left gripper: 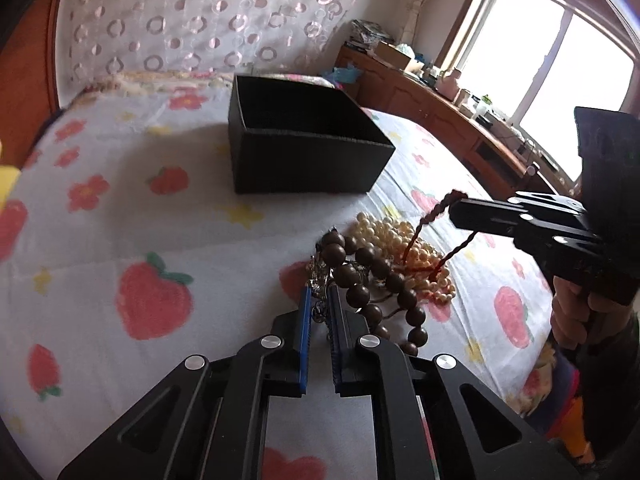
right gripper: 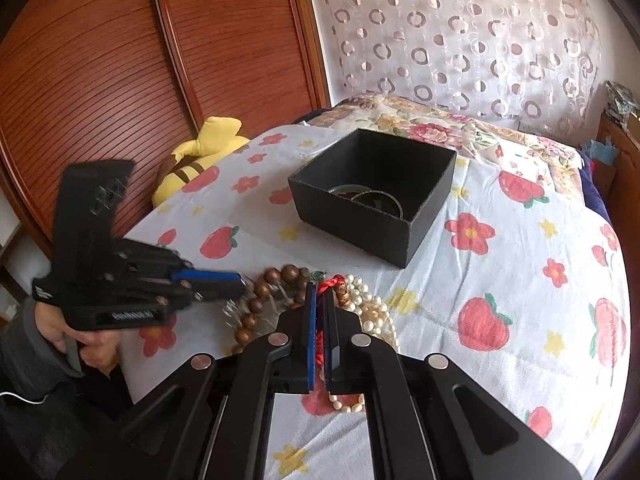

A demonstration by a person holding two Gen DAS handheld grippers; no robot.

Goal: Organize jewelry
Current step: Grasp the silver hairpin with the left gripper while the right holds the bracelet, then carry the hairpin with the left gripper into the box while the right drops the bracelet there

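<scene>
A pile of jewelry lies on the strawberry-print bedsheet: a brown wooden bead string, white pearls and a silver chain piece. My left gripper is shut on the silver chain piece at the pile's near edge. It also shows in the right wrist view. My right gripper is shut on a red braided cord, lifted off the pearls. In the left wrist view the red cord hangs from the right gripper. An open black box holds bangles.
The black box stands behind the pile on the bed. A yellow plush toy lies at the bed's left edge by a wooden wardrobe. A cluttered wooden dresser stands under the window on the right.
</scene>
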